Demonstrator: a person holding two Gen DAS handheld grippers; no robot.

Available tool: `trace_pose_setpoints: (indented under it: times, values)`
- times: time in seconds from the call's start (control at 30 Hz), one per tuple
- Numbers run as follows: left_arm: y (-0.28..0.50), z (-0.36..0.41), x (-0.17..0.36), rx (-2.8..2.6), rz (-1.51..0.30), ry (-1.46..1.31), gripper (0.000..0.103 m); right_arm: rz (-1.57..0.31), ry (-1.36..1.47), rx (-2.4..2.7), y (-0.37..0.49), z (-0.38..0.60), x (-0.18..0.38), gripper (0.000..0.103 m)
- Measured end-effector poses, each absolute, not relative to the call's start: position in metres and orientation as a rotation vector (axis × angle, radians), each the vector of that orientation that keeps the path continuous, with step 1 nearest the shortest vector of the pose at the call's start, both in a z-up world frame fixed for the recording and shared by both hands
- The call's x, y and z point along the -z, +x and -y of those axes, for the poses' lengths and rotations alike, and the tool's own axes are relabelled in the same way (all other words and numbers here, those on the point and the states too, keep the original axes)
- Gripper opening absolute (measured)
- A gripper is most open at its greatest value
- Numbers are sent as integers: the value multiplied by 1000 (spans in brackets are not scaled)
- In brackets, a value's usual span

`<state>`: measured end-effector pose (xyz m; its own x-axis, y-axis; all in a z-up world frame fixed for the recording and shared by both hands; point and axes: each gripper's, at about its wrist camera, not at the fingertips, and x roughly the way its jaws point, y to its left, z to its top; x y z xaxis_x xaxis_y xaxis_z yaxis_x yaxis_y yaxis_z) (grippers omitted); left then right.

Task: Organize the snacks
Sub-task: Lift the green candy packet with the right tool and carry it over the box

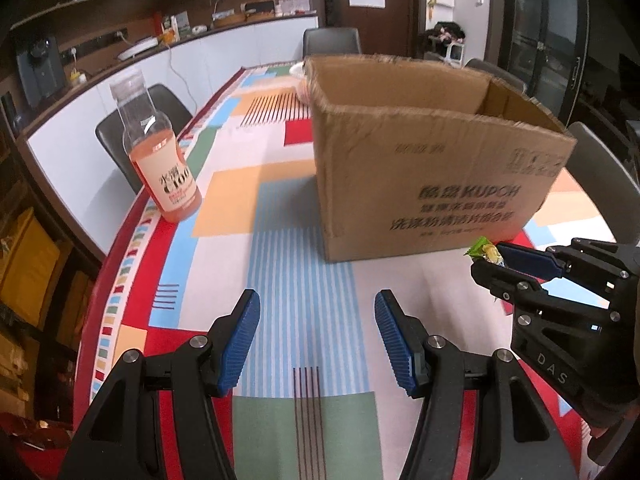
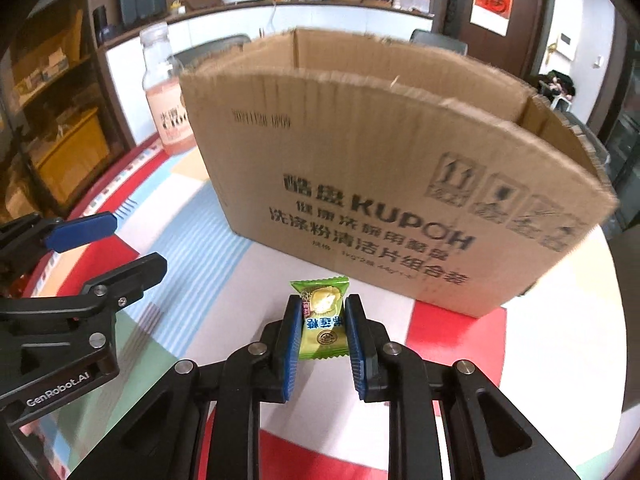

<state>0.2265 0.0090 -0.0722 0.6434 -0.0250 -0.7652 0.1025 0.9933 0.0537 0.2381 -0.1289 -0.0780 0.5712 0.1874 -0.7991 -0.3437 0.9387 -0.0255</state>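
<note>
My right gripper (image 2: 322,308) is shut on a small green candy packet (image 2: 322,322) and holds it above the table, just in front of an open cardboard box (image 2: 384,168). In the left wrist view the right gripper (image 1: 490,258) shows at the right with the candy packet (image 1: 482,249) sticking out of its tip, near the box (image 1: 420,168). My left gripper (image 1: 317,308) is open and empty over the striped tablecloth; it also shows in the right wrist view (image 2: 120,236) at the left.
A bottle of pink drink (image 1: 160,160) stands near the table's left edge, left of the box; it also shows in the right wrist view (image 2: 166,92). Dark chairs (image 1: 136,136) ring the colourful tablecloth (image 1: 296,264). A counter with clutter runs along the back wall.
</note>
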Motion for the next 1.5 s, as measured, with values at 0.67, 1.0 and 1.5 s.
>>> trace_pose_setpoints:
  times: [0.67, 1.0, 1.5]
  values:
    - [201, 12, -11, 108, -643, 129, 72, -689, -66, -243, 198, 164, -9, 23]
    - [224, 16, -38, 105, -586, 151, 80, -617, -73, -200, 214, 171, -39, 23]
    - [286, 17, -31, 119, -684, 139, 86, -666, -77, -144, 272, 174, -41, 23]
